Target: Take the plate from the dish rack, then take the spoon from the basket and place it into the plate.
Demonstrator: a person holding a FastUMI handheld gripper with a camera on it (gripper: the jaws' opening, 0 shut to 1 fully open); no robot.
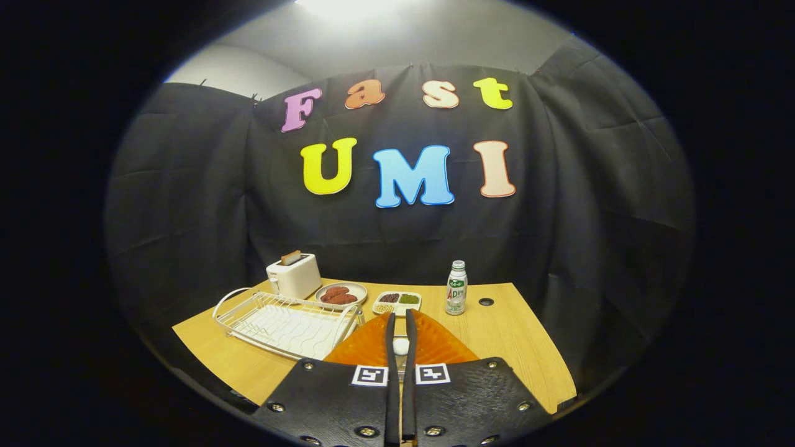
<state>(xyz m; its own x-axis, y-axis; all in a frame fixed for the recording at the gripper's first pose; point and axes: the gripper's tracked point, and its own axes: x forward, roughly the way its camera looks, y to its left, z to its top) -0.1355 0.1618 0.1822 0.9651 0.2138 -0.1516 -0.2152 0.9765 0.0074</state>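
Above the table (509, 323) the gripper (400, 338) sat level, fingers pinched on a white spoon (401, 346) over the orange plate (435, 344); dish rack (286, 323) at 10 o'clock.

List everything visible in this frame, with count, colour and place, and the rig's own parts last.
table: one, light wood, under everything.
dish rack: one, white wire, left of the fingers.
toaster: one, white, behind the dish rack.
round dish: one, pale, holding reddish-brown pieces, right of the toaster.
divided dish: one, white, with dark, green and pale fillings, just beyond the plate.
bottle: one, white with green label, right of the divided dish.
plate: one, orange, ribbed, under the fingertips.
spoon: one, white, only partly seen between the fingers.
gripper: one, fingers nearly together around the spoon.
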